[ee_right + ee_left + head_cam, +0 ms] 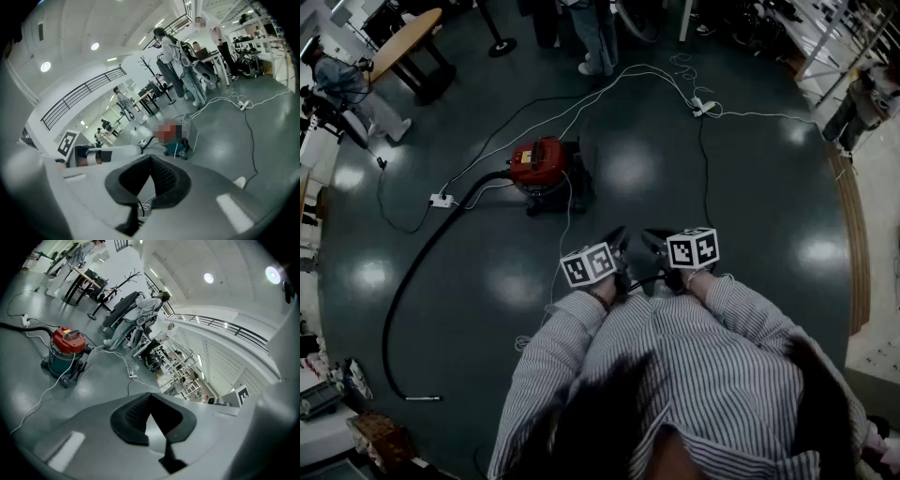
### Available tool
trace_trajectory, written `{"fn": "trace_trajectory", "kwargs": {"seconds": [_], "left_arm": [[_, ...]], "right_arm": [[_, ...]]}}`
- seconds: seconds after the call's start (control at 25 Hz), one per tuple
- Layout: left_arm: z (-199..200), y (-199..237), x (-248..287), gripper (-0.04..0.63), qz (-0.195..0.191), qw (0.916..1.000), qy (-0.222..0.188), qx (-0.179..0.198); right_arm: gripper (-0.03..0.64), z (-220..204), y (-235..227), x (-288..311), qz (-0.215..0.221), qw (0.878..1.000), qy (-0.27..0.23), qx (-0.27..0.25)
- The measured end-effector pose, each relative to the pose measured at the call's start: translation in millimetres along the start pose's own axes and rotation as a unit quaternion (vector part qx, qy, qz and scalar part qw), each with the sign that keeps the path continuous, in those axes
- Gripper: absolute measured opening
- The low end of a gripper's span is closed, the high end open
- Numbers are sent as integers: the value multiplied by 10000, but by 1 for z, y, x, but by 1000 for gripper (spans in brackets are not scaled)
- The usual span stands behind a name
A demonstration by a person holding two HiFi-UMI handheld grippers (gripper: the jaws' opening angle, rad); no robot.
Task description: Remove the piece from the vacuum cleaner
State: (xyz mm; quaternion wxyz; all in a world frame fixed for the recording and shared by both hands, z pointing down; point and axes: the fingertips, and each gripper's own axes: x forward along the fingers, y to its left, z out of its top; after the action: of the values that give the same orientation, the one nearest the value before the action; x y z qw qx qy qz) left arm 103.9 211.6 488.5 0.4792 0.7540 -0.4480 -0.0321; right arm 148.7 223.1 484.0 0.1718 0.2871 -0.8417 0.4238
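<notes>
The red-topped vacuum cleaner [542, 167] stands on the dark floor a few steps ahead of me. Its black hose [412, 281] curves off to the left and down to a metal tip [422, 398]. Both grippers are held close to my chest, well short of the machine. My left gripper [617, 242] is shut with nothing in it. My right gripper [654, 248], just beside it, is shut and empty too. The left gripper view shows the vacuum cleaner [65, 350] beyond the closed left gripper [150, 397]. In the right gripper view the vacuum cleaner [177, 143] sits past the closed right gripper [150, 159].
White cables run across the floor from a power strip [441, 200] beside the vacuum and another power strip [705, 106] farther back. People [595, 37] stand at the back, a round table [403, 42] is at the far left, and a post base [502, 45] is nearby.
</notes>
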Motion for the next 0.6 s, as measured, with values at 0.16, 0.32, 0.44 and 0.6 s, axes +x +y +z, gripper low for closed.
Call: {"fn": "trace_trajectory", "kwargs": {"seconds": [0.16, 0.32, 0.44, 0.6], "left_arm": [[-2, -6, -1, 6, -28, 10000, -25, 32], [3, -6, -2, 6, 14, 10000, -80, 55], [0, -2, -1, 6, 56, 9999, 3, 118], [2, 2, 1, 6, 116, 9999, 18, 109]], "right_arm": [[2, -2, 0, -5, -72, 9999, -42, -114], [2, -3, -2, -6, -48, 9999, -95, -29], [2, -1, -2, -5, -46, 9999, -154, -44], [2, 5, -5, -4, -24, 9998, -176, -47]]}}
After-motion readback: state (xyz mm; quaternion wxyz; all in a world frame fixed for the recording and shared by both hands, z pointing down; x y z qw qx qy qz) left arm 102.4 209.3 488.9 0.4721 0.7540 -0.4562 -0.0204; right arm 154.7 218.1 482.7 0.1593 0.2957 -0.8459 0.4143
